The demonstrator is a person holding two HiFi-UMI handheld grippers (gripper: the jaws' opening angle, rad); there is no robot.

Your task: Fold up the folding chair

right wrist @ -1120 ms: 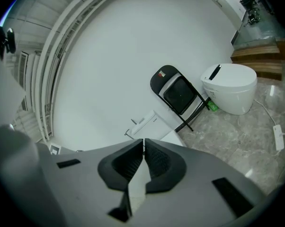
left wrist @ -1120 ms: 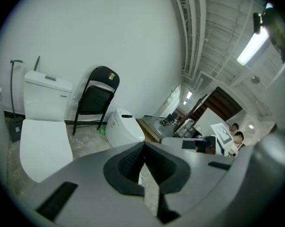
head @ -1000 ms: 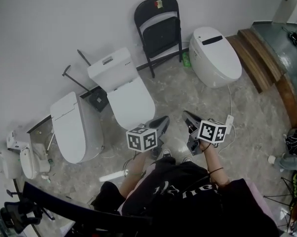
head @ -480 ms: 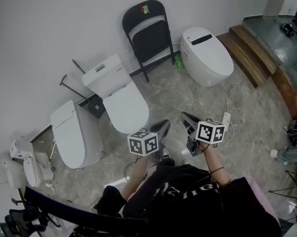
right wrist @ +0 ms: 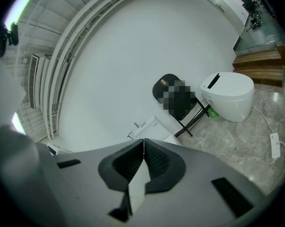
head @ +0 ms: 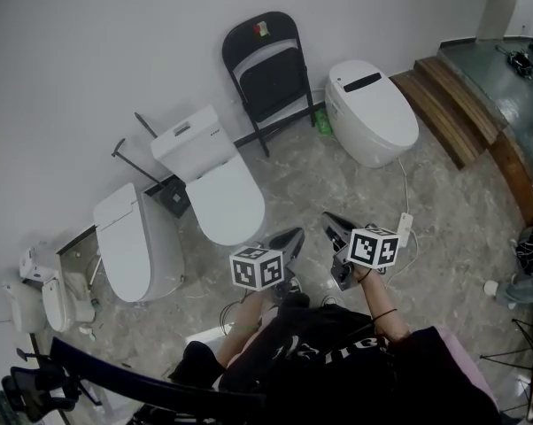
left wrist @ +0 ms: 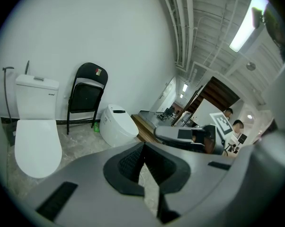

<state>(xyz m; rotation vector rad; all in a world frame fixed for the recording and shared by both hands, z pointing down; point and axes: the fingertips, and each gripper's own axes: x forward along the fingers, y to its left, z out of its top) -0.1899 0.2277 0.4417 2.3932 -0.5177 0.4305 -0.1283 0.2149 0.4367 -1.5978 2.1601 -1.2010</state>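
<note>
The black folding chair (head: 266,69) leans against the white wall between two toilets, its seat looking flat against the frame. It also shows small in the left gripper view (left wrist: 85,96) and, partly mosaicked, in the right gripper view (right wrist: 178,98). My left gripper (head: 295,235) and right gripper (head: 328,220) hover side by side over the marble floor, well short of the chair and pointing toward it. Both are shut with nothing between the pads, as the closed tips of the left gripper (left wrist: 143,145) and right gripper (right wrist: 143,141) show.
A white toilet with a tank (head: 209,171) stands left of the chair, with another toilet (head: 129,237) further left. A rounded smart toilet (head: 373,109) sits right of the chair, with a green bottle (head: 322,122) beside it. Wooden steps (head: 452,104) and a power strip (head: 404,228) lie at the right.
Both shut grippers have drifted a little across the floor together with the person, and the view has shifted slightly. The chair has not moved.
</note>
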